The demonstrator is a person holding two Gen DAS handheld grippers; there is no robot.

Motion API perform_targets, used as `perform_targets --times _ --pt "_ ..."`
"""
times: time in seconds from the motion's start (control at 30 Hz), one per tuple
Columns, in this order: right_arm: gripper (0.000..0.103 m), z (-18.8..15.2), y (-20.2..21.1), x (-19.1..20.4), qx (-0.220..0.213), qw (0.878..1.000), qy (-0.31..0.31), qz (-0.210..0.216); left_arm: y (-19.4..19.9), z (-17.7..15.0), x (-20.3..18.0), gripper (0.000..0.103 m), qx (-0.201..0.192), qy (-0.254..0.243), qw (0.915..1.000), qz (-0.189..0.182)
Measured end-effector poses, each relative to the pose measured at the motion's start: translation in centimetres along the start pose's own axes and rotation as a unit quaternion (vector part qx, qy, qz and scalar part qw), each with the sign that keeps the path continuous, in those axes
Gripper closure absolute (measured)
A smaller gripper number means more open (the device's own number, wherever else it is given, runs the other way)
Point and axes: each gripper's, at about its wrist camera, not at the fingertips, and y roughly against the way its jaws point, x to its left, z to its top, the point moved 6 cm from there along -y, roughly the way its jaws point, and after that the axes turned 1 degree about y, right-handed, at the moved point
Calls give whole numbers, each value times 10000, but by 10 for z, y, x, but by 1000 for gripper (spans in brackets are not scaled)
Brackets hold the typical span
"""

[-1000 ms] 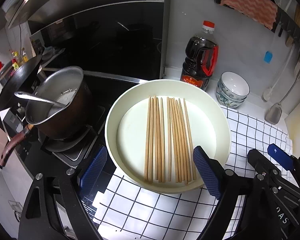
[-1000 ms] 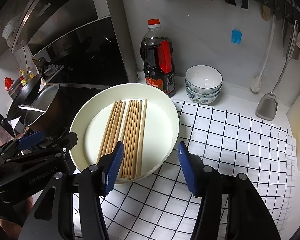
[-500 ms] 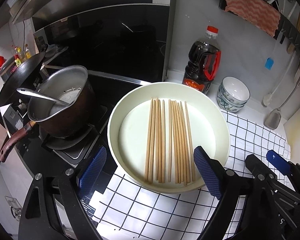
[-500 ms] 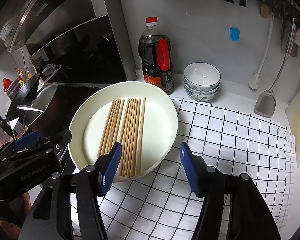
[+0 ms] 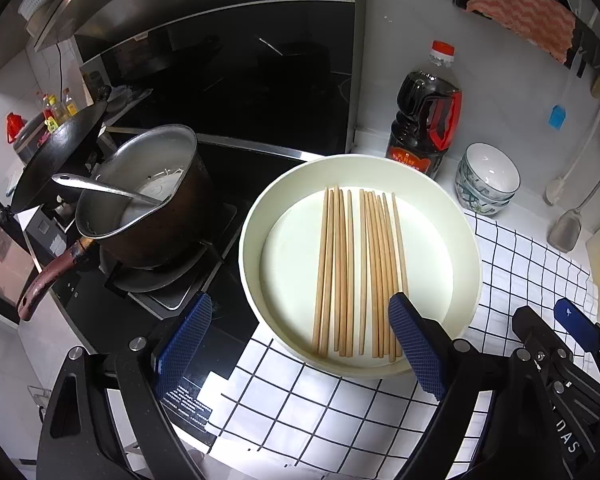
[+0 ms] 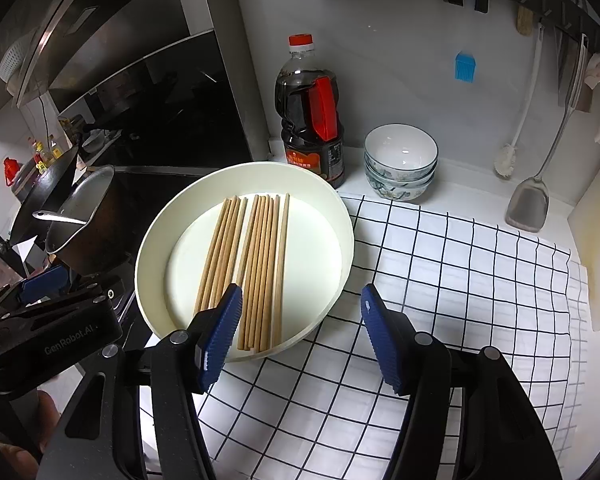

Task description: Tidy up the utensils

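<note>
**Over the white dish: chopsticks in two neat groups, both grippers wide and empty**

On the checked cloth point(image 6: 440, 280) of the surface, beside the stove, sits a round white dish point(image 5: 466, 240) with a bundle of wooden chopsticks point(image 5: 360, 272) lying flat inside. Laid lengthwise, near parallel, in two groups with a narrow gap between: a smaller group on the stove side, a larger one on the bowl side. Ends roughly level at the near rim.

Above the near edge of the dish hovers the left gripper point(image 5: 300, 344), spread wide, nothing between the blue pads; one pad over the stove edge, the other over the near ends of the larger group. Just to the side hovers the right gripper point(image 6: 300, 332), likewise parted and holding nothing, its left pad over the near ends of the sticks, its right pad over the cloth.

Fits two readings: sticks gathered and ready to be lifted out to some holder, or sticks already sorted and laid straight with the grippers clear of them. No holder for them plainly in view, so no telling which.

If a pick is meant, calls for a low, level approach and a close across a whole group, since thin round sticks roll and slide on a smooth dish. Worth minding nearby: the dark bottle point(image 6: 312, 120), the stacked bowls point(image 6: 400, 164) and the saucepan point(image 5: 148, 196) with its ladle.
</note>
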Motion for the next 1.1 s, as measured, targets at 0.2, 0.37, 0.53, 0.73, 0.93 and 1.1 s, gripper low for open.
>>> perform_targets --times 0.2,0.37,0.53,0.73,0.93,1.1 --pt "44 -1 0 0 2 10000 -10 -12 0 1 1 14 12 39 10000 -1" --pt "44 -1 0 1 3 10000 -22 -14 0 0 -1 14 1 2 10000 -7" --pt "44 -1 0 1 1 10000 -22 -14 -1 0 -1 14 27 -9 10000 -5" --pt "44 -1 0 1 3 10000 -27 -12 0 -2 -4 14 -8 -73 10000 -35" --pt "44 -2 0 1 3 10000 -28 -11 -3 -4 -5 14 101 -70 9999 -20" --pt "44 -2 0 0 3 10000 -21 -4 -5 -5 -4 14 157 -51 9999 -40"
